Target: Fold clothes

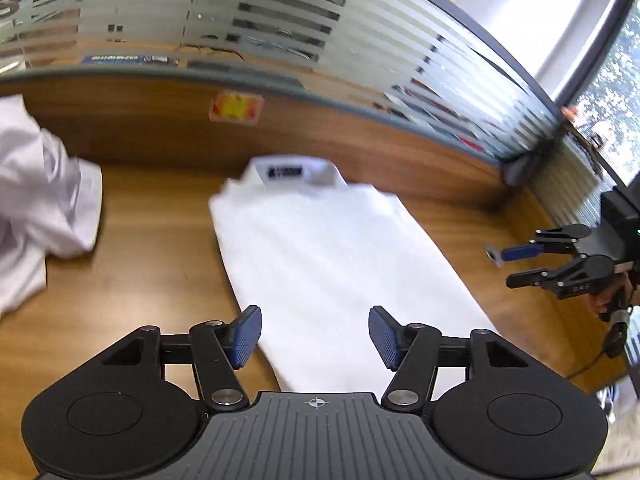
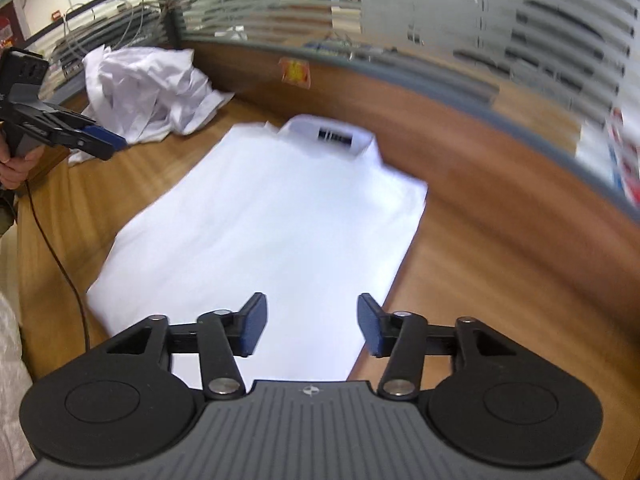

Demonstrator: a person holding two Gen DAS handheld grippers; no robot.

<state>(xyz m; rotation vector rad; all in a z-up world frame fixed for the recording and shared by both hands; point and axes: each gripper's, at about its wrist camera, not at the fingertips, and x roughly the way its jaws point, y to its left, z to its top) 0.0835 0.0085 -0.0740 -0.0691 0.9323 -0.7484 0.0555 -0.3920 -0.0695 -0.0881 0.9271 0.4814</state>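
Observation:
A white shirt lies flat on the wooden desk, folded into a long narrow rectangle, collar and dark label at the far end. It also shows in the right wrist view. My left gripper is open and empty, above the shirt's near end. My right gripper is open and empty, above the shirt's near right corner. In the left wrist view the right gripper is at the right, open. In the right wrist view the left gripper is at the left, seen side-on.
A crumpled pile of white clothes lies at the desk's far left, also in the left wrist view. A wooden partition with striped frosted glass closes the far side. A black cable hangs at the left.

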